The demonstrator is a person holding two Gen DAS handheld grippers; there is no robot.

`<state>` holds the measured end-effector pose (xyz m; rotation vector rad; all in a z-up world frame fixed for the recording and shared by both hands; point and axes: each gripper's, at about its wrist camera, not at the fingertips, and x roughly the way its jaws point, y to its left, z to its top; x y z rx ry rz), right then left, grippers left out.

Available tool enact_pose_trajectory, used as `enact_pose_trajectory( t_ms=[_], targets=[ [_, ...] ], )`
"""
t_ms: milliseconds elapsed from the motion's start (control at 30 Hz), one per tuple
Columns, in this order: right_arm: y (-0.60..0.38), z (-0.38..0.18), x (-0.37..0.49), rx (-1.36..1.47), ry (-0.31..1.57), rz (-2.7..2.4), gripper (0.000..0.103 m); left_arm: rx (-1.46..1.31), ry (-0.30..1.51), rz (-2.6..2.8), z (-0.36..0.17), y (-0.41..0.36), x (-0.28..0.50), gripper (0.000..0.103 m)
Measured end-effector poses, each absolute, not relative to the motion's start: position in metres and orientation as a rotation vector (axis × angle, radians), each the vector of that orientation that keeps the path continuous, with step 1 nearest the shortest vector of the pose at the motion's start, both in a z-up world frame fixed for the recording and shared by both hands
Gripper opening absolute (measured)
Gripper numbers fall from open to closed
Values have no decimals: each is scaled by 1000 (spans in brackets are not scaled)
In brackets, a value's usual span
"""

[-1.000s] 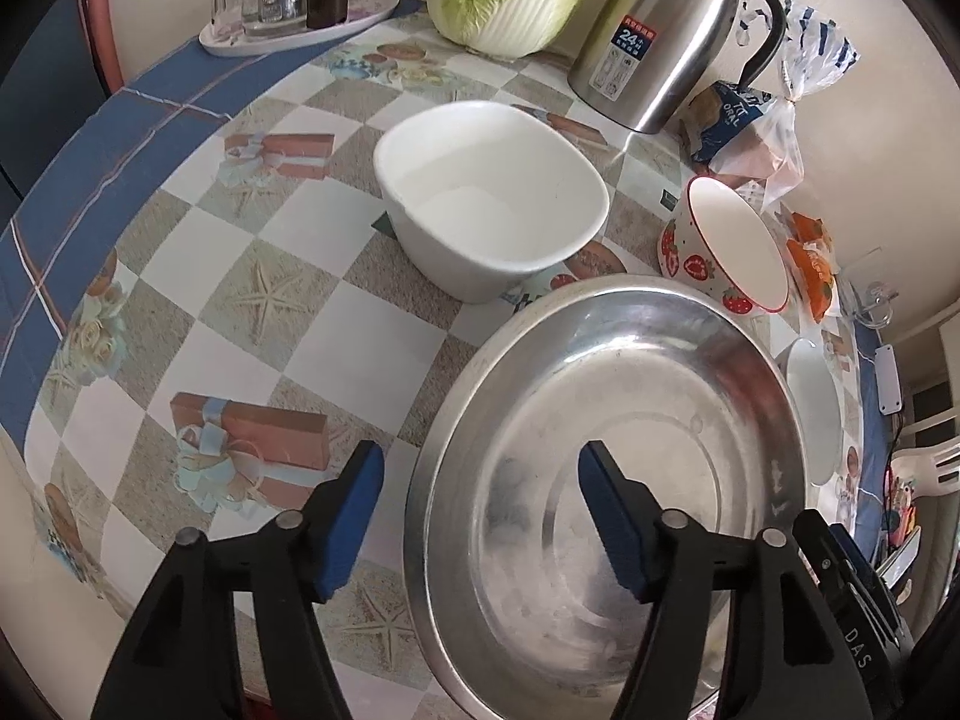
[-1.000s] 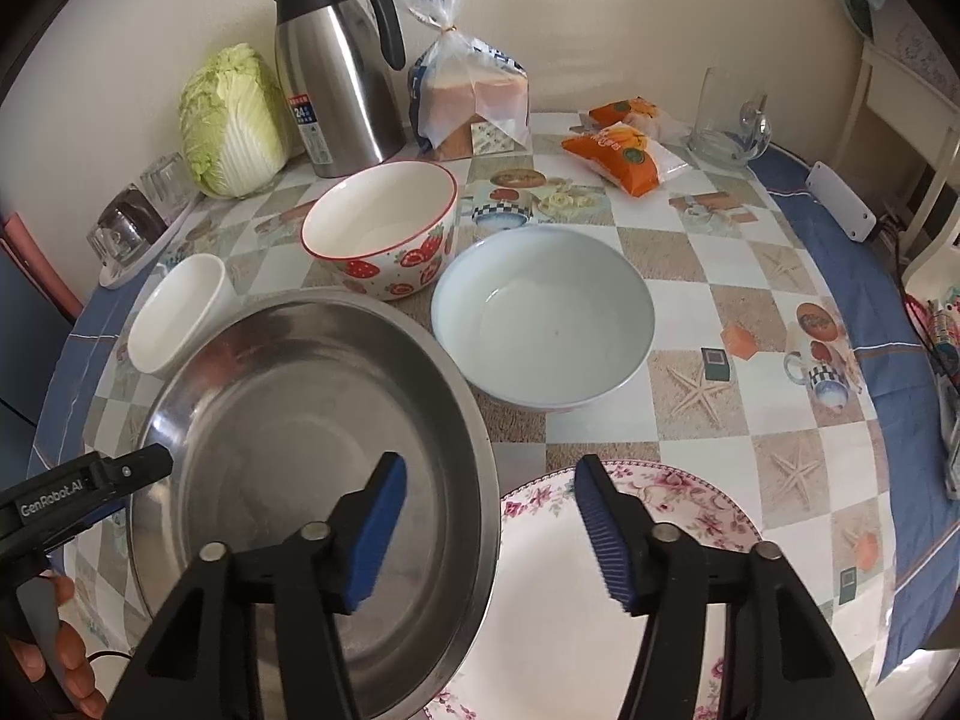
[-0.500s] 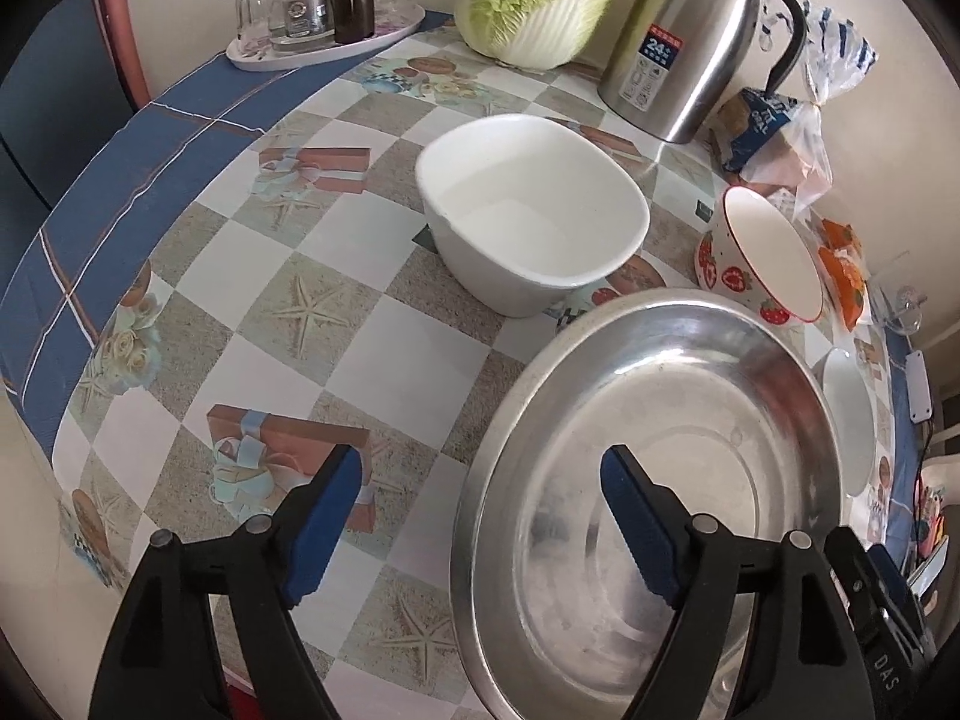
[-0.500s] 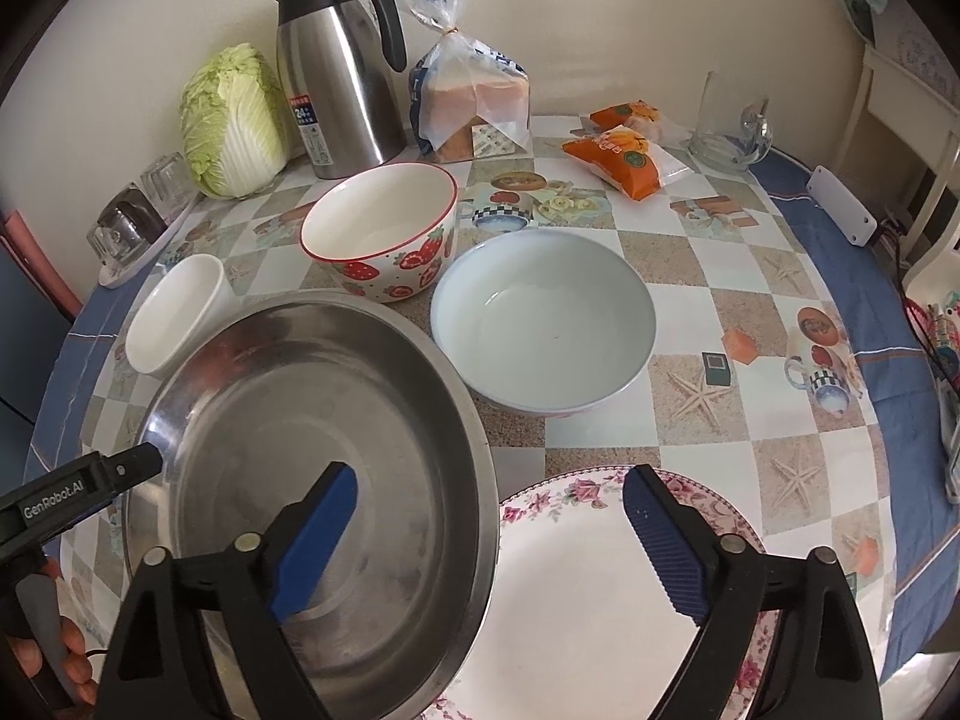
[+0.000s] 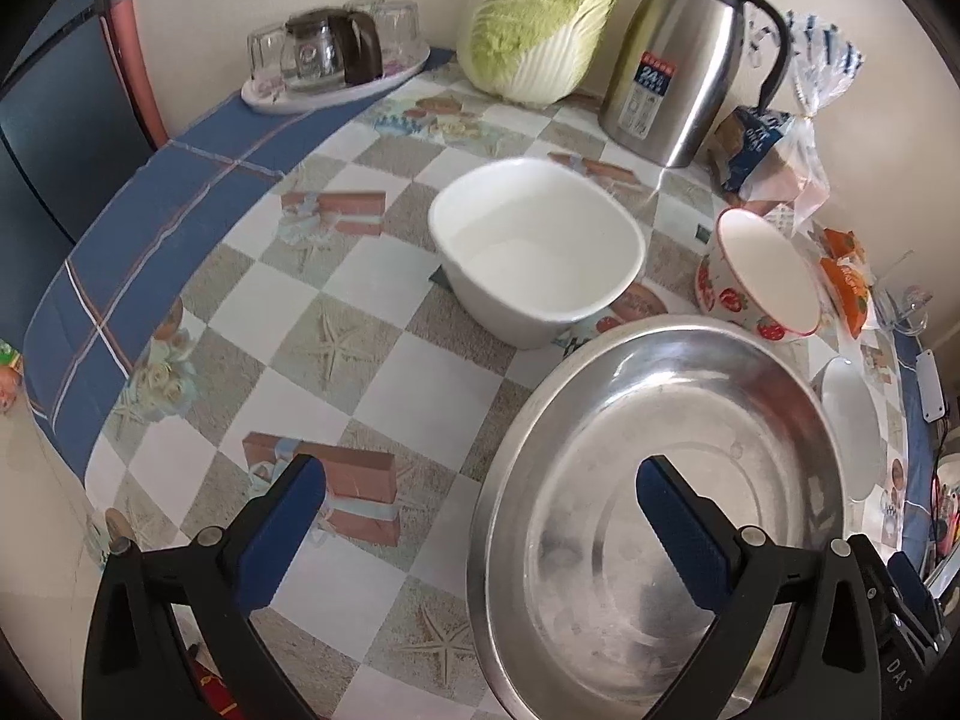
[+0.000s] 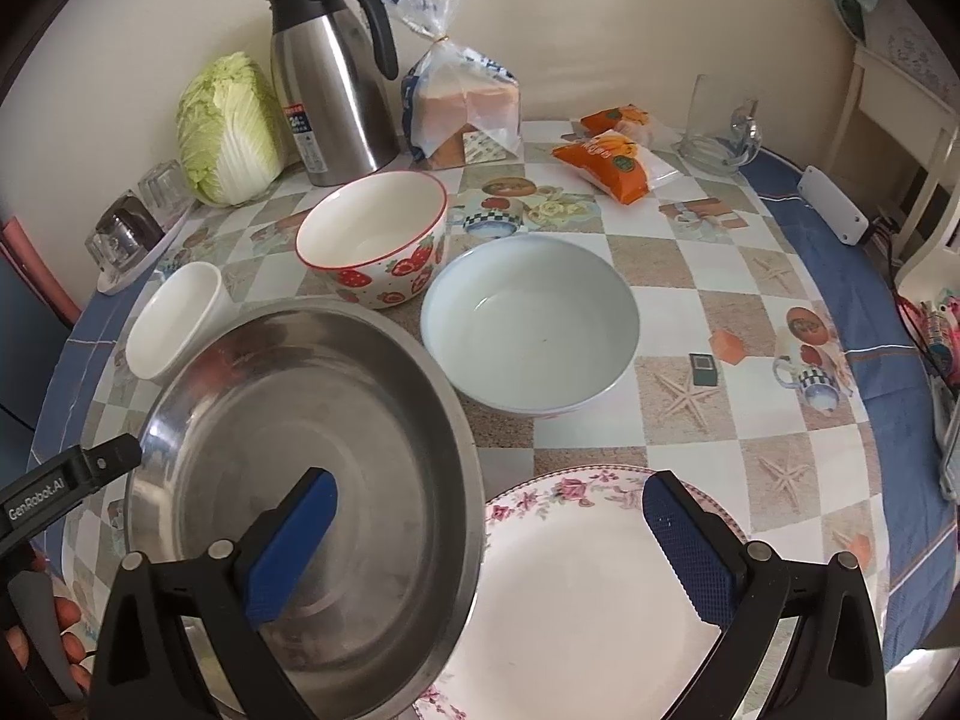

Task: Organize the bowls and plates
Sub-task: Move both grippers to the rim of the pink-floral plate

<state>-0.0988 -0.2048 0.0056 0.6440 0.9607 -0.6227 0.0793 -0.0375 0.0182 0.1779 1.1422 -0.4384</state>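
A cabbage (image 6: 225, 132), steel thermos (image 6: 327, 81) and bagged bread (image 6: 462, 102) line the wall.

You see a round surface (image 6: 708, 294) covered with a checked cloth that has a blue border and prints of starfish and gift boxes. Behind it stands a plain cream wall (image 6: 600, 18). On the right there is white wooden furniture (image 6: 888, 102). On the left a dark blue panel (image 5: 42, 138) meets a pink strip.

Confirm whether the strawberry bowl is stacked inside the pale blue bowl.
No: in the right wrist view the strawberry bowl stands on the tablecloth behind the pale blue bowl, which is empty.
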Motion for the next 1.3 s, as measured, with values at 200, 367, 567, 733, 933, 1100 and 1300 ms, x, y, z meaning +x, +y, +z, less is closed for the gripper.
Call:
enact_pose_trajectory(
  t_ms=[200, 367, 567, 733, 933, 1100, 1300],
  targets=[
    [-201, 19, -102, 600, 937, -640, 103, 172, 1070, -489, 34, -41, 67, 103],
    [-198, 25, -111, 610, 899, -638, 103, 173, 997, -528, 47, -46, 50, 103],
    [-199, 23, -131, 694, 860, -671, 103, 228, 904, -538, 59, -51, 22, 103],
    [-197, 23, -150, 727, 829, -696, 103, 241, 866, -581, 64, -57, -1, 103],
    [-195, 25, -181, 786, 789, -742, 103, 236, 855, -655, 68, -64, -30, 103],
    [-196, 18, -203, 858, 792, -785, 103, 240, 868, -750, 64, -70, -54, 103],
    [-198, 13, -226, 902, 789, -839, 103, 291, 890, -832, 56, -78, -79, 103]
  ],
)
